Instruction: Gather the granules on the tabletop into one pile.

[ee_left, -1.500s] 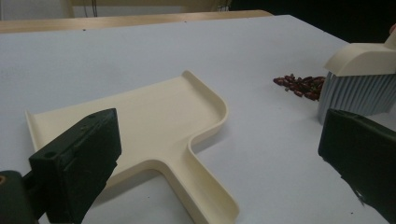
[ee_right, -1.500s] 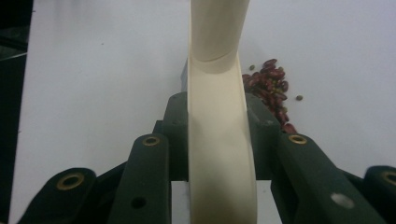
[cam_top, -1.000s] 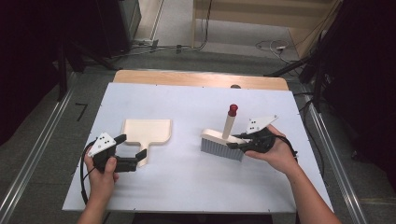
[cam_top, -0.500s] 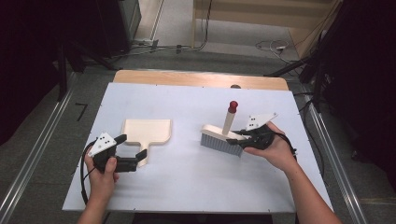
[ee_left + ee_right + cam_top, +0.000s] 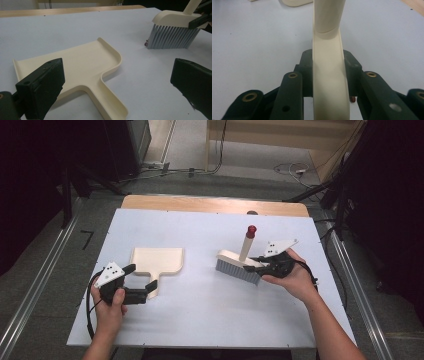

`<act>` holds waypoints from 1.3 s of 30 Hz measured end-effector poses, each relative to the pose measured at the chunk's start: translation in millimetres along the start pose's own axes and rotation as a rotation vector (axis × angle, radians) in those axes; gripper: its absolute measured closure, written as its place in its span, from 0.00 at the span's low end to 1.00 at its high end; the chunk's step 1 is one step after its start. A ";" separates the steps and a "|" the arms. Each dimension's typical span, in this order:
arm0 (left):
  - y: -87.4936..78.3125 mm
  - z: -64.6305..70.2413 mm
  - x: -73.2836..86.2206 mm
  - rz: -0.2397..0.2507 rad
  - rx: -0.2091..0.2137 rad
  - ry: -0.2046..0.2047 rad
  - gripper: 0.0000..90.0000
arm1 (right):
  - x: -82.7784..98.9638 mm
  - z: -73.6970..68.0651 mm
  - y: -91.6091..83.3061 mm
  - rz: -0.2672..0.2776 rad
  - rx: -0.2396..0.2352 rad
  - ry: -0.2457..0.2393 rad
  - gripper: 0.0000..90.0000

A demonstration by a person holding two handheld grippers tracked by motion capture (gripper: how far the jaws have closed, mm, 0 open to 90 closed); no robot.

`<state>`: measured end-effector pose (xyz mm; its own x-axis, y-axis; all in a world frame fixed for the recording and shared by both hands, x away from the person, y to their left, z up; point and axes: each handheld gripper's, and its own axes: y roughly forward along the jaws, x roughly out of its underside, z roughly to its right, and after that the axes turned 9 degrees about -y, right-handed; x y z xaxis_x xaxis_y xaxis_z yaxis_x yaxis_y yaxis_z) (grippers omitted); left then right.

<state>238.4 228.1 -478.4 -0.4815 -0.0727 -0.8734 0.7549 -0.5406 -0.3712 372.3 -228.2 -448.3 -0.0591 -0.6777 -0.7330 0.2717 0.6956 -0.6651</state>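
Nothing shifted since the earlier frames: both hands in the same places, brush and dustpan where they were.

Right gripper (image 5: 259, 264) clamped on the cream back of the brush (image 5: 239, 265), pads pressed against both sides of it, as seen close up in the right gripper view (image 5: 328, 72). Brush bristles down on the white table (image 5: 210, 320), right of centre, with its handle rising at a tilt and ending in a red tip (image 5: 251, 229). Grey bristles (image 5: 172, 37) touching the tabletop in the left gripper view. A tiny reddish speck (image 5: 145, 43) on the table just beside the bristles' near corner.

Left gripper (image 5: 145, 287) released, jaws spread wide, nothing between the pads but air and the end of the dustpan handle. Dustpan (image 5: 157, 261) flat on the table, left of centre, well apart from the brush, its short handle pointing toward the person. In the left gripper view, dustpan (image 5: 75, 67) between and beyond the two black jaws, untouched by either.

Wooden board edge (image 5: 215, 205) along the far side of the table.
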 end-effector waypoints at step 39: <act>-1.3 -0.4 -0.6 0.006 0.001 0.000 0.00 | -6.6 -6.5 -0.1 -0.013 -0.005 0.030 0.73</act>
<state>237.9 229.2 -477.5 -0.4766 -0.0759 -0.8758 0.7576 -0.5410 -0.3653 366.4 -222.3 -444.3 -0.0911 -0.6797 -0.7279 0.2660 0.6877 -0.6755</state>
